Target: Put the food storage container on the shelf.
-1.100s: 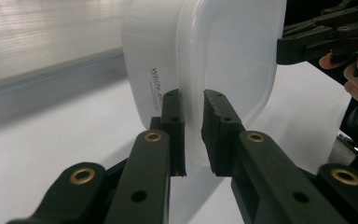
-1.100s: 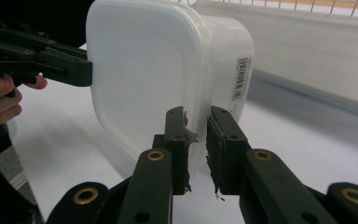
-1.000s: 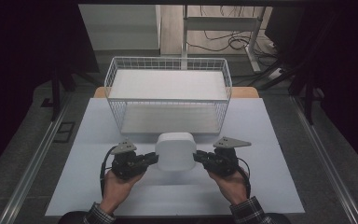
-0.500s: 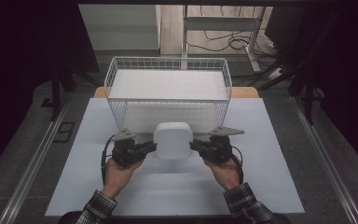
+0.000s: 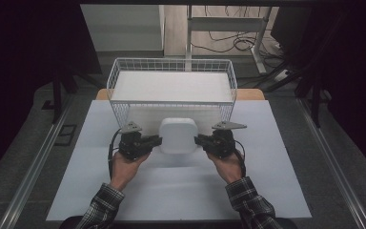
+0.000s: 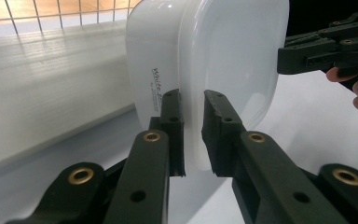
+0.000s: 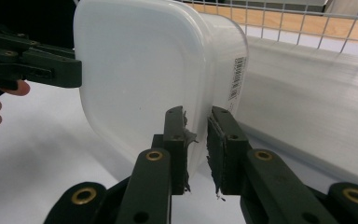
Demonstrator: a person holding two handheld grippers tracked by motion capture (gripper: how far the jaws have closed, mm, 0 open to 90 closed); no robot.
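A white plastic container (image 5: pixel 177 135) with a lid hangs above the white table, held from both sides. My left gripper (image 5: pixel 156 141) is shut on the container's left rim; in the left gripper view its jaws pinch the lid edge of the container (image 6: pixel 205 70). My right gripper (image 5: pixel 199 140) is shut on the right rim, and the right gripper view has the rim of the container (image 7: pixel 149 70) clamped between its pads. A barcode label sits on the container's side. Just beyond it stands a white wire basket (image 5: pixel 171 64).
The wire basket has a white flat panel (image 5: pixel 171 87) in it and stands at the table's far edge. A white mat (image 5: pixel 181 186) covers the table around my hands. Metal rails (image 5: pixel 33 167) run along both sides.
Both grippers have carried the container away from the person, toward the basket, and it now overlaps the basket's front wall in the high view.
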